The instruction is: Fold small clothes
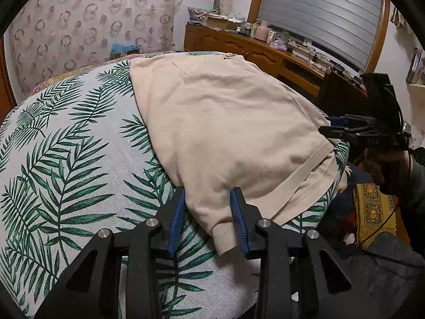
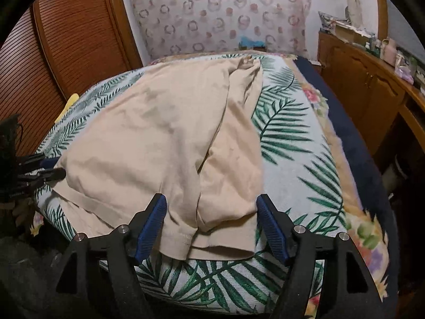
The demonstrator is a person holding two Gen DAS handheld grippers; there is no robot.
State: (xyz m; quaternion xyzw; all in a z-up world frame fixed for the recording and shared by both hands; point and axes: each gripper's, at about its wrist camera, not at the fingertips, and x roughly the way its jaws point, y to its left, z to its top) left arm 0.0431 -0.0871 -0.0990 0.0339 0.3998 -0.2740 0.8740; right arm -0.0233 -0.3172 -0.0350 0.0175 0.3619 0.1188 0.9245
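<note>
A beige garment (image 1: 225, 122) lies partly folded on a leaf-print cloth (image 1: 66, 159) spread over a bed. In the left wrist view my left gripper (image 1: 208, 207) has its blue pads pressed on either side of the garment's near corner, just above a cuff (image 1: 225, 236). The right wrist view shows the same garment (image 2: 159, 133) with one layer folded over along its right side. My right gripper (image 2: 211, 226) stands open, its pads wide apart on either side of the near hem (image 2: 220, 250), which rests on the leaf-print cloth (image 2: 292, 138). Each gripper shows in the other's view: right gripper (image 1: 329, 125), left gripper (image 2: 54, 168).
A wooden dresser (image 1: 265, 50) crowded with small items runs along the right wall, also in the right wrist view (image 2: 372, 85). A slatted wooden door (image 2: 53, 53) stands to the left. A hand (image 1: 385, 170) holds the right gripper. Dark blue bedding (image 2: 358, 146) edges the bed.
</note>
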